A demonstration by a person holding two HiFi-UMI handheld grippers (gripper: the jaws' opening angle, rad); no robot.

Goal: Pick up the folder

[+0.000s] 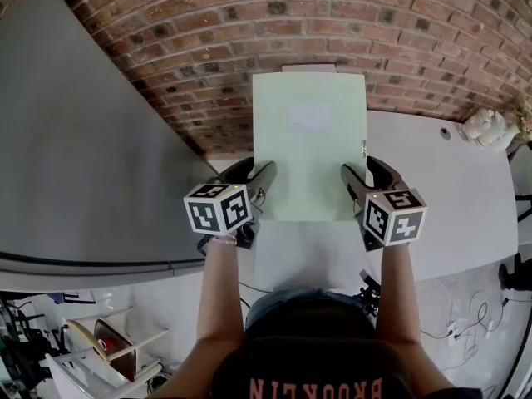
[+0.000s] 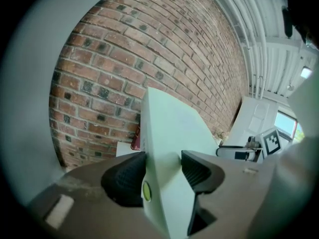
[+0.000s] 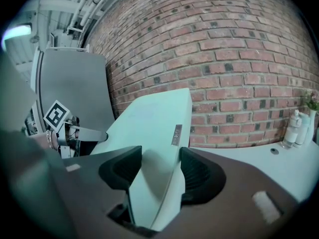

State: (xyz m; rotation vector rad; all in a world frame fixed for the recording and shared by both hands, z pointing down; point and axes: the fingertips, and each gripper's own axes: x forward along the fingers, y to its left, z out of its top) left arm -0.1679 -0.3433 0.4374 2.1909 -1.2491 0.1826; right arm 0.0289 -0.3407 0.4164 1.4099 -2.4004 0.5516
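Head view: I have the pale green card folder (image 1: pixel 309 148) pinched from both sides. The left claw (image 1: pixel 254 178) is clenched on its left edge and the right claw (image 1: pixel 366 176) on its right edge, both close to the near end. Gripping opposite edges keeps the broad sheet level across and stops it swinging. It looks raised clear of the white counter (image 1: pixel 465 189), with its far end tipped up in front of the red brick wall (image 1: pixel 249 23). A slanted grey panel (image 1: pixel 83 140) stands on the left. The white bottles (image 1: pixel 485 126) sit well apart at the counter's right end, and neither crowds the folder.

Left gripper view: the left claw (image 2: pixel 162 171) bites the folder (image 2: pixel 169 128) edge-on. Both ribbed pads (image 2: pixel 124 176) press its faces, and its thickness holds the jaws wide. The other tool's marker cube (image 2: pixel 271 141) shows beyond.

Right gripper view: the right claw (image 3: pixel 159 171) grasps it the same way. The folder (image 3: pixel 154 118) runs away between the jaws, with a small metal label strip (image 3: pixel 176 135) on its spine. The bottles (image 3: pixel 294 128) stand by the wall on the counter (image 3: pixel 239 151), far off. I judge the way up is free. The danger is my hands drifting apart or twisting, which would buckle the folder.
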